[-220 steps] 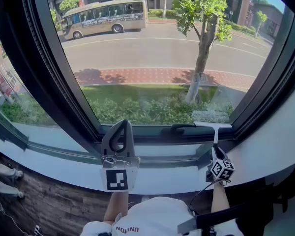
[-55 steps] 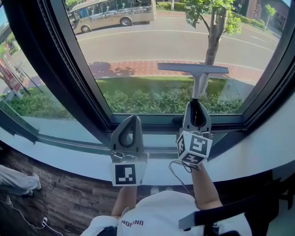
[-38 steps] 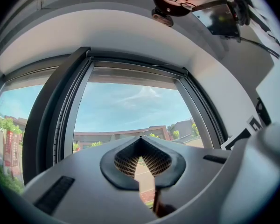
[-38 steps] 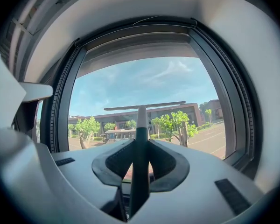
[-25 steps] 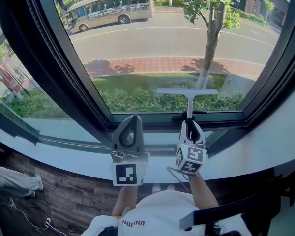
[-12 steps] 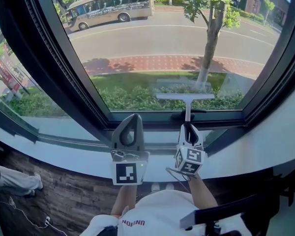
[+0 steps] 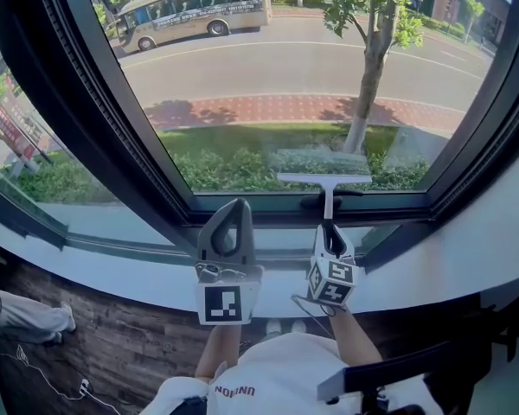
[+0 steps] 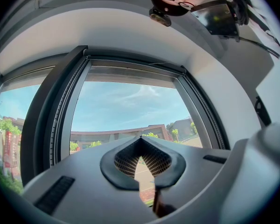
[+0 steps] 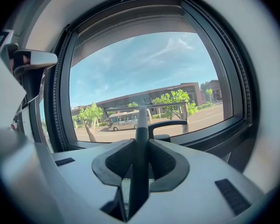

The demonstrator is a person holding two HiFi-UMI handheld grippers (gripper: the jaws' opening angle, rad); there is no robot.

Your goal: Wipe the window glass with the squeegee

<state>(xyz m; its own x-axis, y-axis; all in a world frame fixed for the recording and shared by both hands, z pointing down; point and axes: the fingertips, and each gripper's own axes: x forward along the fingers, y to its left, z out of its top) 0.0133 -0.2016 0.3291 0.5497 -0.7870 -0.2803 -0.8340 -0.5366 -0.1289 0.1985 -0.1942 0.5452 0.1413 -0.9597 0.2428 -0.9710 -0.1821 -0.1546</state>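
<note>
One squeegee point(image 7: 326, 180) sits low on the window glass point(image 7: 285, 76), held in the right gripper point(image 7: 329, 232).
The large pane fills the head view inside a dark frame point(image 7: 95, 119), with one bus point(image 7: 195, 11) and one tree point(image 7: 372, 50) outside and a white sill point(image 7: 112, 275) below. Two grippers rise side by side over the sill. The right one's fingers are clamped on the squeegee's handle, which stands upright between them. The blade lies level against the glass, just above the bottom frame and the one black window handle point(image 7: 329, 201). The left gripper point(image 7: 234, 206) points up beside it, apart from the glass, with its fingers closed tip to tip on nothing.
</note>
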